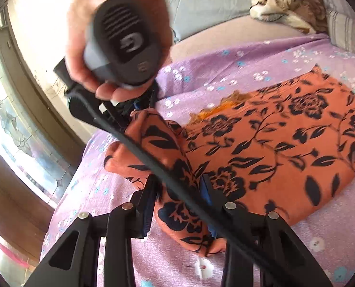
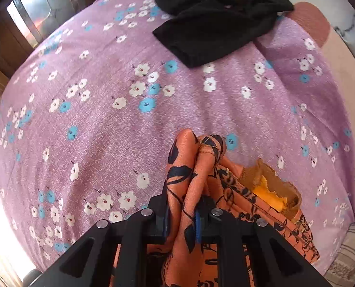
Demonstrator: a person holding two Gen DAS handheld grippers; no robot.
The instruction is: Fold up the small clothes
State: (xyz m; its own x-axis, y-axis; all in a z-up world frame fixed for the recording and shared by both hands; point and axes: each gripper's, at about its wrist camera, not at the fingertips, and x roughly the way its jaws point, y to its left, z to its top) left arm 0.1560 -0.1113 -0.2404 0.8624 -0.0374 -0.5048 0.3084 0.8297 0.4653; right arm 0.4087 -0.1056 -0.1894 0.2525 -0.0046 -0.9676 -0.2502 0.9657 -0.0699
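An orange garment with black flowers [image 1: 273, 143] lies partly folded on the purple flowered bedsheet [image 1: 225, 62]. Its near-left corner is lifted in a bunch. My left gripper [image 1: 177, 205] is shut on a fold of that bunch at the bottom of the left wrist view. A hand [image 1: 79, 55] holds the right tool's grey handle [image 1: 122, 43] above the same corner, and a black strap [image 1: 177, 174] runs diagonally across the cloth. In the right wrist view my right gripper [image 2: 182, 217] points down and is shut on a gathered ridge of the orange garment [image 2: 189, 172].
A black garment [image 2: 213, 16] lies crumpled at the far side of the bedsheet [image 2: 93, 119]. A yellow lace edge [image 2: 270, 191] peeks from under the orange cloth. A crumpled blanket [image 1: 285, 7] and a striped pillow [image 1: 345, 28] sit at the back. A window [image 1: 9, 119] stands left.
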